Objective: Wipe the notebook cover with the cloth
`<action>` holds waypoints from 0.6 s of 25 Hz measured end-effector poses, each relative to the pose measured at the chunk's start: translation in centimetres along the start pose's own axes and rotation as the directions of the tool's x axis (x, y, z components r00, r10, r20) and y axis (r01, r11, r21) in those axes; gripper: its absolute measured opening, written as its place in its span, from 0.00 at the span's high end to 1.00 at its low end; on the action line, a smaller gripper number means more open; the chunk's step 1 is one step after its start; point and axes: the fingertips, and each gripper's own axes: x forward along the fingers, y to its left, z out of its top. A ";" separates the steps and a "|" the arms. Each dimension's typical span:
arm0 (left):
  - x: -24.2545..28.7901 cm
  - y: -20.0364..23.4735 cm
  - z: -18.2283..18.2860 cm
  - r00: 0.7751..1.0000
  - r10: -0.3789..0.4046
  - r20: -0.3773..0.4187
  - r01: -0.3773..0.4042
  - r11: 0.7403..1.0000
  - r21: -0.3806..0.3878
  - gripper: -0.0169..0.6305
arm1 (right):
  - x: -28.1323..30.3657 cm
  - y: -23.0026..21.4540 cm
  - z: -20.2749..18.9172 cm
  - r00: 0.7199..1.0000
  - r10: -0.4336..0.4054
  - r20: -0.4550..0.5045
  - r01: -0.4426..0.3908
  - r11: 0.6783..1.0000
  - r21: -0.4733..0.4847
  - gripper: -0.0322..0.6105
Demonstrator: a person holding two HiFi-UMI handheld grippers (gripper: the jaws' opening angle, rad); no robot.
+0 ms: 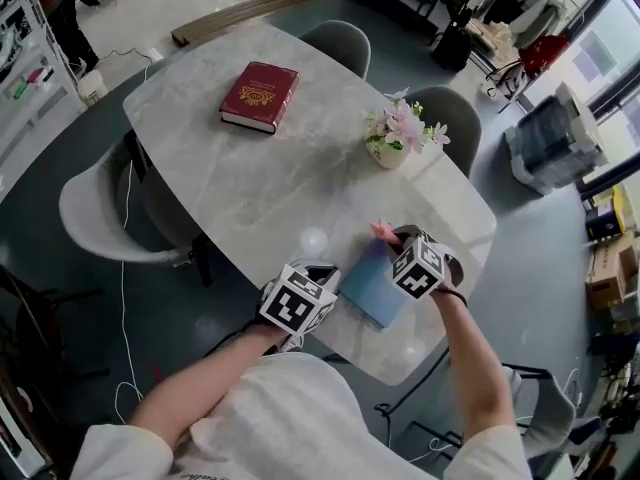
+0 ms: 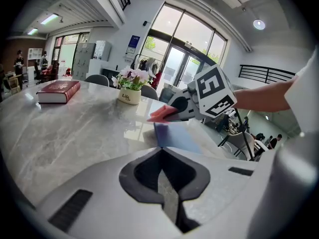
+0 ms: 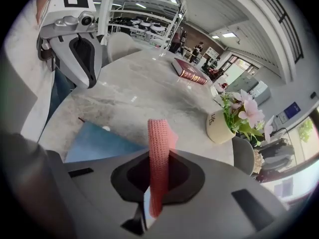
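Right gripper [image 3: 155,159] is clamped on the pink knit cloth [image 3: 158,133], a folded strip sticking out past the jaws. Left gripper [image 2: 160,152] has its jaws together with nothing between them, and sits just beside the notebook's 9 o'clock edge. The blue notebook [image 1: 372,290] lies flat at the table's [image 1: 300,188] near edge, roughly 5 o'clock from table centre. The cloth tip is at the notebook's 12 o'clock edge; can't tell if it touches the cover yet. Red book [image 1: 259,96] at 11 o'clock and flower pot [image 1: 388,153] at 12 to 1 o'clock, both well clear. Judgement: the cloth is soft and light and will fold over under pressure, so the short grip is fine. The notebook looks thin, light and smooth on polished stone, so it will likely skate. Pin its 7 o'clock corner with the left gripper and wipe toward that corner.
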 end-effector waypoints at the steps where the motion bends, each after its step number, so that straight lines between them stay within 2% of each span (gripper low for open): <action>1: 0.0 0.2 0.0 1.000 0.007 0.000 -0.007 1.000 -0.004 0.96 | 0.5 -0.2 -0.1 1.000 0.005 -0.009 -0.005 1.000 -0.024 0.93; 7: 0.1 1.4 -0.3 0.999 0.053 0.000 -0.053 0.998 -0.037 0.96 | 2.9 -1.2 -0.9 0.998 0.015 -0.062 -0.024 0.987 -0.158 0.93; 12: 0.4 1.6 -0.5 0.998 0.068 -0.009 -0.069 0.997 -0.043 0.96 | 4.4 -1.2 -2.0 0.992 -0.001 -0.129 -0.038 0.951 -0.307 0.93; 15: 0.6 1.2 -0.4 0.998 0.067 -0.007 -0.068 0.997 -0.037 0.96 | 4.8 -0.8 -2.3 0.990 0.003 -0.144 -0.054 0.935 -0.350 0.93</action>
